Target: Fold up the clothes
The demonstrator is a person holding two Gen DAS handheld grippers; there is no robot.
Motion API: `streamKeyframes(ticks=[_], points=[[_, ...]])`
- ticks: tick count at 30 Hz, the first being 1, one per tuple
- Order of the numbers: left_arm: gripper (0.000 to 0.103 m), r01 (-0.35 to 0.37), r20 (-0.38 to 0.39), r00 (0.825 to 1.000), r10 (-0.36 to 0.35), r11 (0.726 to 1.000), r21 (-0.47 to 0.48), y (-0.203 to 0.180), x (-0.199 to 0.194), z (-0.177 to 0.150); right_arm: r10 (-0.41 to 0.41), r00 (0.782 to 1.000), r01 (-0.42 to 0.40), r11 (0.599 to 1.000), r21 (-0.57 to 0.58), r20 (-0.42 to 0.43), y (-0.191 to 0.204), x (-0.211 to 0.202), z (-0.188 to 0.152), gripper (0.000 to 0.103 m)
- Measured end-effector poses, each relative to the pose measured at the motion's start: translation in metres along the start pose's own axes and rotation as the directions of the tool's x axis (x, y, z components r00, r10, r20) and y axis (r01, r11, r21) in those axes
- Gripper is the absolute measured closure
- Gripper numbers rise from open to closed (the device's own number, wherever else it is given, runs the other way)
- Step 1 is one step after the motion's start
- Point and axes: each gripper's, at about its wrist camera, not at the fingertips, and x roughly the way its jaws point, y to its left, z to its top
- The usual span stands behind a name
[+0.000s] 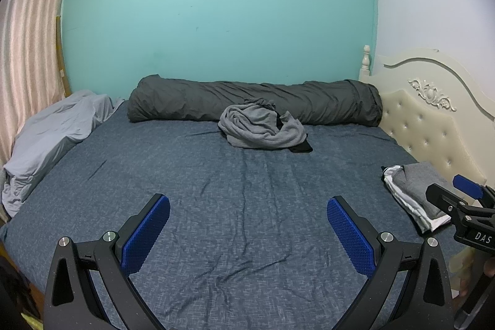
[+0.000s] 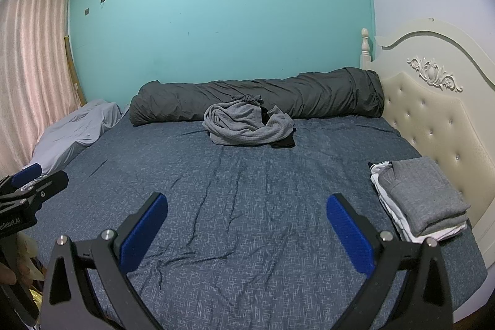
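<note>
Clothes split in two lots on blue bedsheet [image 1: 247, 206]. Left gripper [image 1: 247, 225] and right gripper [image 2: 247, 221] above near edge of bedsheet, jaws spread wide, gripping nothing. Folded stack [image 2: 423, 200] at right edge beside headboard [image 2: 439, 119]. Crumpled grey garment [image 1: 263, 129] at far side, against rolled dark duvet [image 1: 256, 102].

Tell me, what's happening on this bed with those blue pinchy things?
A person is folding clothes with a two-finger tool in each hand. Both the left tool and the right tool are open and empty above the blue sheet. A folded stack sits by the headboard. A crumpled grey garment waits near the rolled dark blanket.
</note>
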Motion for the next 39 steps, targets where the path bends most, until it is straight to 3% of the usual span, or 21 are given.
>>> streamKeyframes(ticks=[8, 16, 22, 24, 28, 32, 39], points=[[0.0, -0.03, -0.023, 0.999, 0.03, 0.999, -0.021, 0.012, 0.032, -0.004, 0.004, 1.0, -0.003, 1.0, 0.018, -0.027, -0.008, 0.023, -0.005, 0.0], [0.0, -0.046, -0.091, 0.995, 0.039, 0.996, -0.076, 0.036, 0.123, -0.008, 0.028, 0.997, -0.027, 0.999, 0.02, -0.074, -0.021, 0.093, -0.011, 0.0], [0.0, -0.02, -0.148, 0.989, 0.004, 0.994, -0.105, 0.043, 0.237, -0.005, 0.079, 0.989, -0.076, 0.997, 0.022, -0.125, -0.039, 0.195, -0.015, 0.0], [0.0, -0.01, -0.164, 0.986, -0.009, 0.994, -0.111, 0.044, 0.282, -0.002, 0.103, 0.984, -0.1, 0.995, 0.027, -0.149, -0.044, 0.246, -0.015, 0.0], [0.0, -0.025, -0.176, 0.984, -0.001, 0.99, -0.142, 0.049, 0.353, 0.003, 0.103, 0.979, -0.103, 0.995, 0.013, -0.178, -0.047, 0.322, -0.011, 0.0], [0.0, -0.071, -0.205, 0.978, 0.037, 0.984, -0.161, 0.055, 0.4, 0.011, 0.1, 0.977, -0.1, 0.995, 0.013, -0.188, -0.052, 0.382, -0.002, 0.0], [0.0, -0.071, -0.266, 0.964, 0.012, 0.975, -0.211, 0.081, 0.445, 0.036, 0.065, 0.964, -0.07, 0.997, -0.011, -0.26, -0.047, 0.452, 0.023, 0.0]])
